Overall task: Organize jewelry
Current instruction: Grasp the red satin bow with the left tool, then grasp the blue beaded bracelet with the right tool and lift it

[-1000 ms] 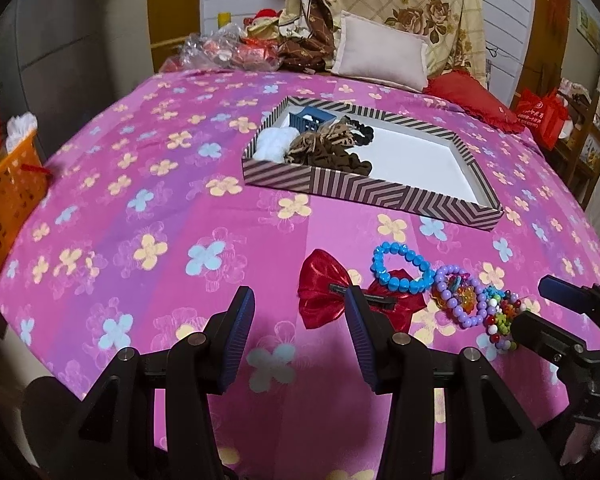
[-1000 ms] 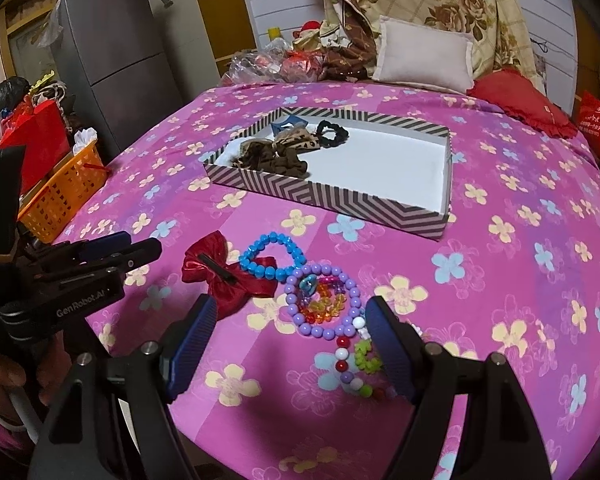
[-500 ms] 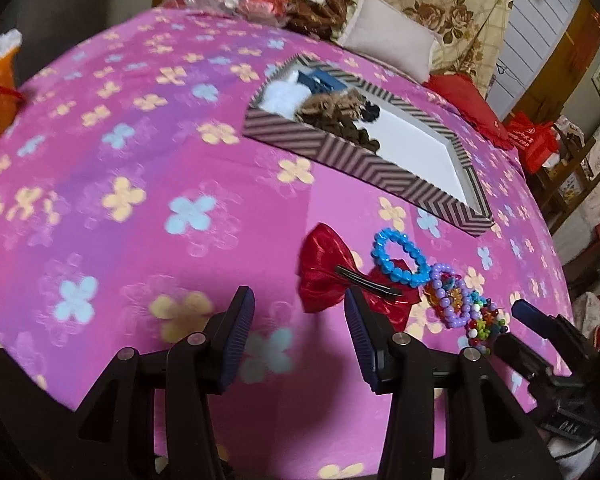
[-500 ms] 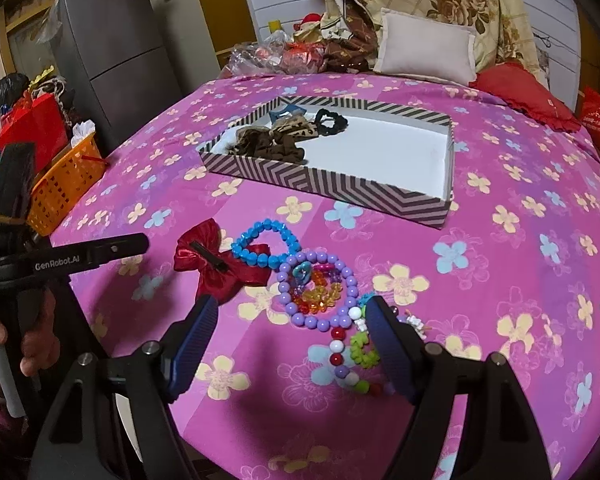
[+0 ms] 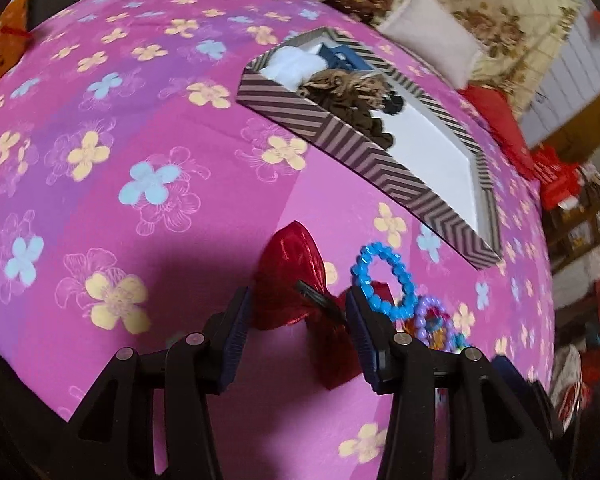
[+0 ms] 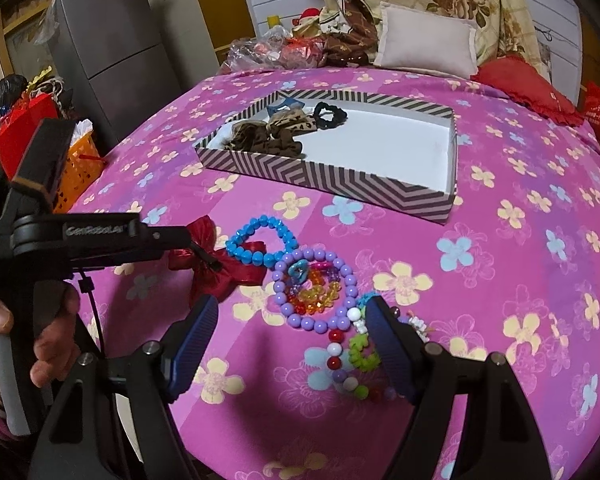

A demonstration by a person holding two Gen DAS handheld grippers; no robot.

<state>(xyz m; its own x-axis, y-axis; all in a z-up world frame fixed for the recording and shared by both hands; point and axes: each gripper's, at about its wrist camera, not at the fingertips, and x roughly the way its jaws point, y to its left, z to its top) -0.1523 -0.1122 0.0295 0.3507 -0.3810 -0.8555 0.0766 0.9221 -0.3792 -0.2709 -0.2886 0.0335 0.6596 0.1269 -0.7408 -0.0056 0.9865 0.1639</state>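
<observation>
Since a second ago the left gripper (image 5: 296, 320) has dropped and tilted toward the red bow clip (image 5: 290, 280), which now sits between its spread, unclenched fingers; whether they touch it is unclear, and nothing is grasped. The right gripper (image 6: 290, 330) has barely moved, released and wide, straddling the purple bead bracelet (image 6: 314, 288) and the multicolored bead strand (image 6: 352, 354) below it without holding either. The blue bead bracelet (image 6: 260, 240) lies between bow and purple beads, touching both. Beyond, well apart on the pink floral bed cover (image 6: 500, 280), the striped box (image 6: 340, 184) holds brown hair ties (image 6: 268, 136) at its left end, its right half bare and white. The jewelry sits near the bed's front edge.
</observation>
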